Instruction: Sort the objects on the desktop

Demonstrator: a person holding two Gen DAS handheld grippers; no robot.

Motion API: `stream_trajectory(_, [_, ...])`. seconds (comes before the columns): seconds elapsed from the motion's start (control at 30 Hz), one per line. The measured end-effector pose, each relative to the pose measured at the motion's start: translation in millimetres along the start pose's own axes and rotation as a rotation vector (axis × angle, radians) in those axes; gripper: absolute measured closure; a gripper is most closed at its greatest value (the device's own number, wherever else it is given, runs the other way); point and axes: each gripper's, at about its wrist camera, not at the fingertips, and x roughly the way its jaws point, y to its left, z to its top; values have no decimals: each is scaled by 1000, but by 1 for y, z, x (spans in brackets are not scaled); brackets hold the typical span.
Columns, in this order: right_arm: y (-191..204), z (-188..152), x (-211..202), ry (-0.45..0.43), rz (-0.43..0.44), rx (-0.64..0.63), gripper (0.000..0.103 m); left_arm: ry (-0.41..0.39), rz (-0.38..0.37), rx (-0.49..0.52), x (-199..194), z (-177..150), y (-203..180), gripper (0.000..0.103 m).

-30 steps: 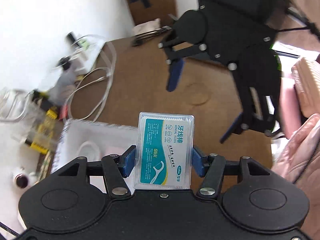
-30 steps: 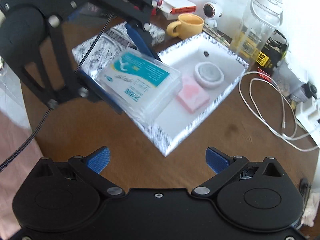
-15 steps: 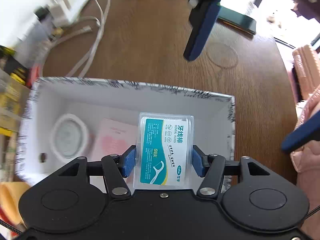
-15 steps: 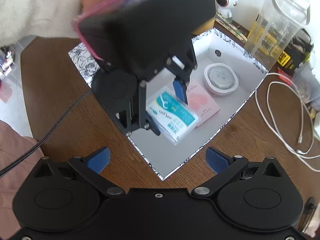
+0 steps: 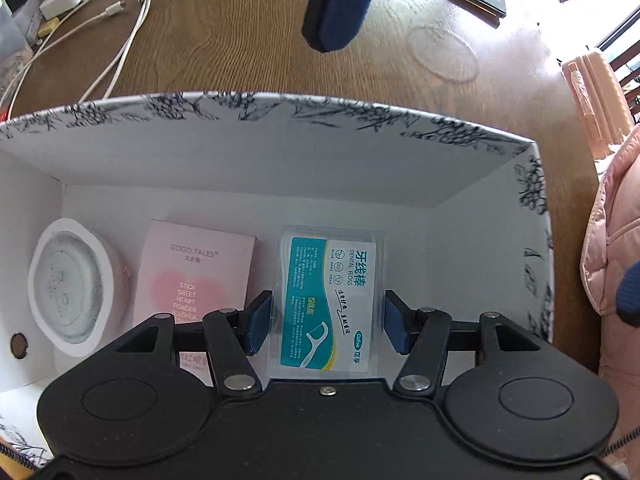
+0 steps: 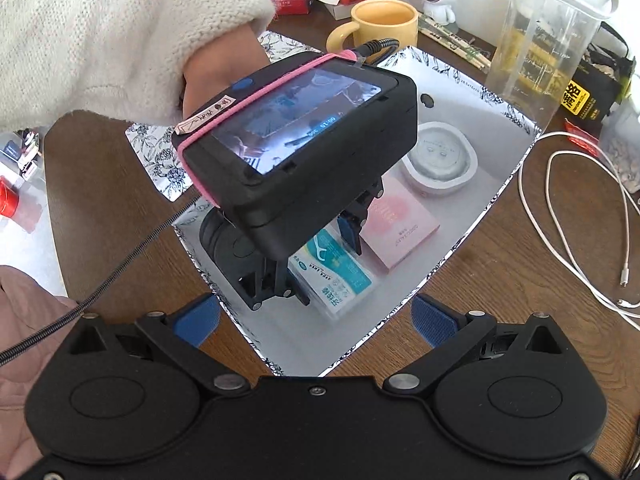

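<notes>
Left wrist: left claw (image 5: pixel 326 322) around floss pack (image 5: pixel 330 304) inside box (image 5: pixel 280 152).

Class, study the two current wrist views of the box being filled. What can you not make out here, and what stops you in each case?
- Whether the dental floss pack touches the box floor: left wrist view, the left gripper body covers its lower end.
- Lower half of the pink blusher box: same view, hidden by the gripper.
- The small print on the round white case: right wrist view, too small.
</notes>
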Motion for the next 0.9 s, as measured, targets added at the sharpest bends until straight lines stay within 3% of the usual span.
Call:
stream_trajectory(0.27, [4,-2,0,-4,7,-2,0,19,47,30,3,-1,-11,45])
stream_trajectory(0.4, [8,-3,-3,-5,-15,-2,0,57,67,-11,2,1,-10,40])
stream_trajectory(0.5, [13,-5,-9,-8,-34,10,0,41,60,-48,-14,-2,-6,39])
stream_trajectory(0.63, [21,-10,-21,-27,-52,38,0,-37,101,-129,-62,-20,-9,32])
stream_trajectory(0.7, [27,-12,-28,-43,-52,50,0,-97,135,-181,-91,-33,-14,12])
stream_trajectory(0.77, [36,-13,-32,-57,-54,59,0,-177,165,-235,-119,-47,-24,10])
stream_trajectory(0.8, [41,-13,-33,-62,-53,61,0,-209,182,-268,-130,-54,-31,1])
stream_trajectory(0.9, [59,-11,-35,-64,-54,43,0,-284,225,-379,-154,-71,-57,0])
